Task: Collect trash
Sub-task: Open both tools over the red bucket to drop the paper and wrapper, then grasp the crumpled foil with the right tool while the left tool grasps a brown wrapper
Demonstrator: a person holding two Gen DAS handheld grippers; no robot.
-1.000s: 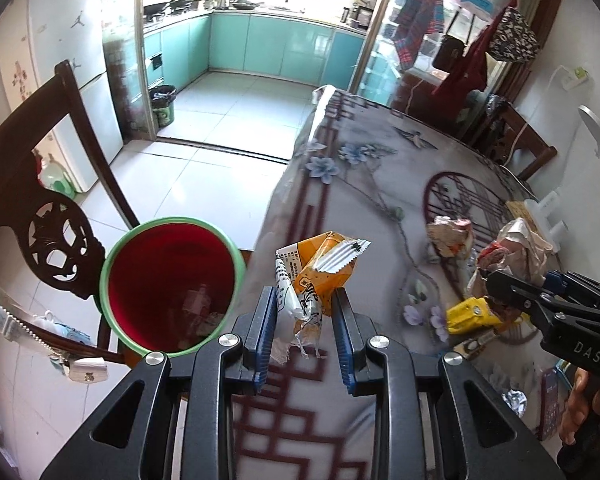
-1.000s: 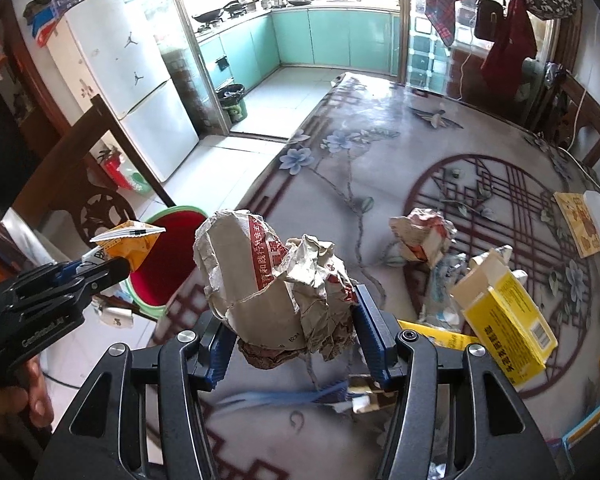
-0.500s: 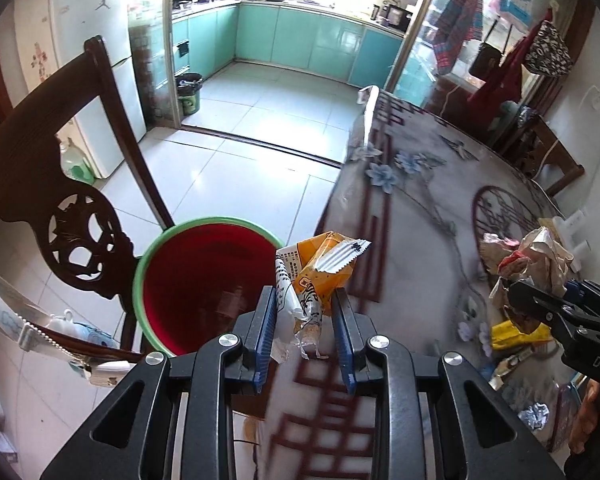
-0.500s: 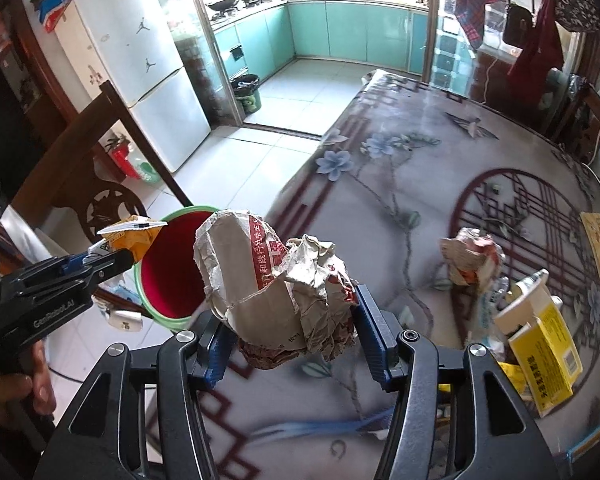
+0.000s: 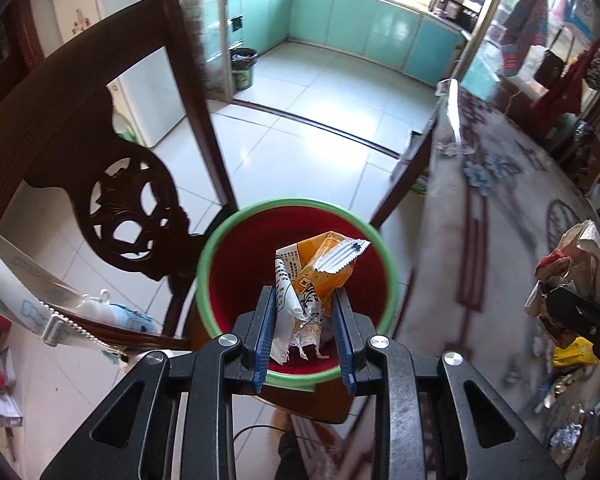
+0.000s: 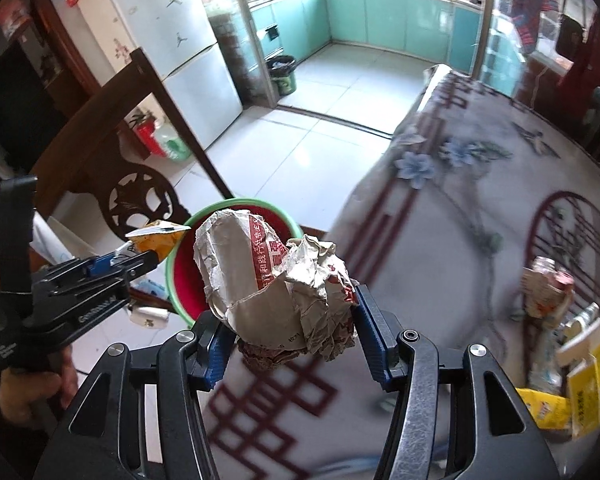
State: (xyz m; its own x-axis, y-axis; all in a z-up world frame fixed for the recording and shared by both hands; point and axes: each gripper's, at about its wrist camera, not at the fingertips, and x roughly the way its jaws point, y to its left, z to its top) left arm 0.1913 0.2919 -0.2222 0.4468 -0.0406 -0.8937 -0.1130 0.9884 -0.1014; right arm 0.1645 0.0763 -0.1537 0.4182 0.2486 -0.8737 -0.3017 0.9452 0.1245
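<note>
My left gripper point(image 5: 305, 300) is shut on an orange and white snack wrapper point(image 5: 312, 276), held right above the mouth of a red bin with a green rim point(image 5: 236, 256). The same gripper point(image 6: 140, 260) shows at the left of the right wrist view, over the bin point(image 6: 182, 272). My right gripper point(image 6: 288, 308) is shut on a big wad of crumpled grey and red paper point(image 6: 268, 276), above the table's edge beside the bin. That wad point(image 5: 576, 260) also appears at the far right of the left wrist view.
A dark carved wooden chair point(image 5: 112, 184) stands close to the bin on its left. The flowered tablecloth point(image 6: 460, 208) still carries a crumpled wrapper point(image 6: 548, 288), yellow boxes point(image 6: 584, 380) and other litter at the right. White floor tiles point(image 5: 300, 128) run to a kitchen.
Both grippers have swung left off the table with their loads. The left one now hangs over the bin's mouth; the right one has reached the table's edge beside it.
</note>
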